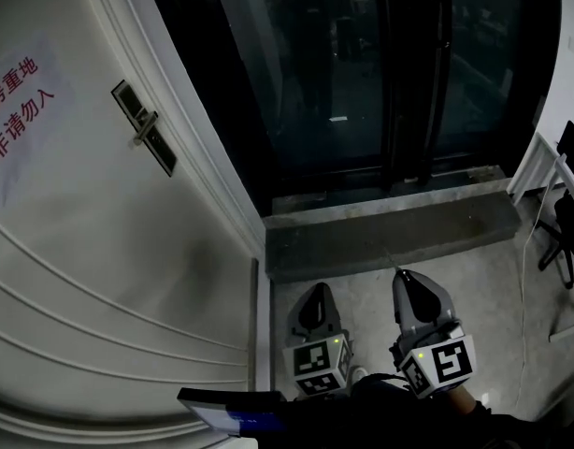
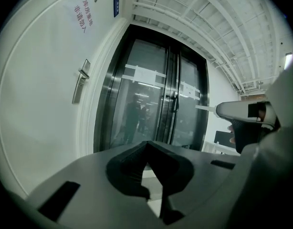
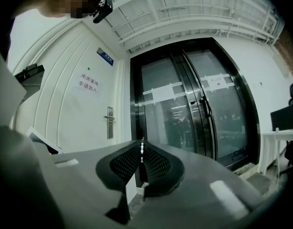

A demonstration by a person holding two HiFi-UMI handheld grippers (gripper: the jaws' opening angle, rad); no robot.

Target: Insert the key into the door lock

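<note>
Pinching key (image 3: 142, 152) thinly in right gripper (image 3: 141, 145), holding left gripper (image 2: 147, 145) clenched empty, likely risking key pivoting on meeting lock (image 1: 145, 130) far left.

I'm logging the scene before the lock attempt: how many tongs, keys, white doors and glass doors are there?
Tongs: 2, left tongs and right tongs
Key: 1, in the right tongs
White door: 1
Glass doors: 2
Total: 6
</note>
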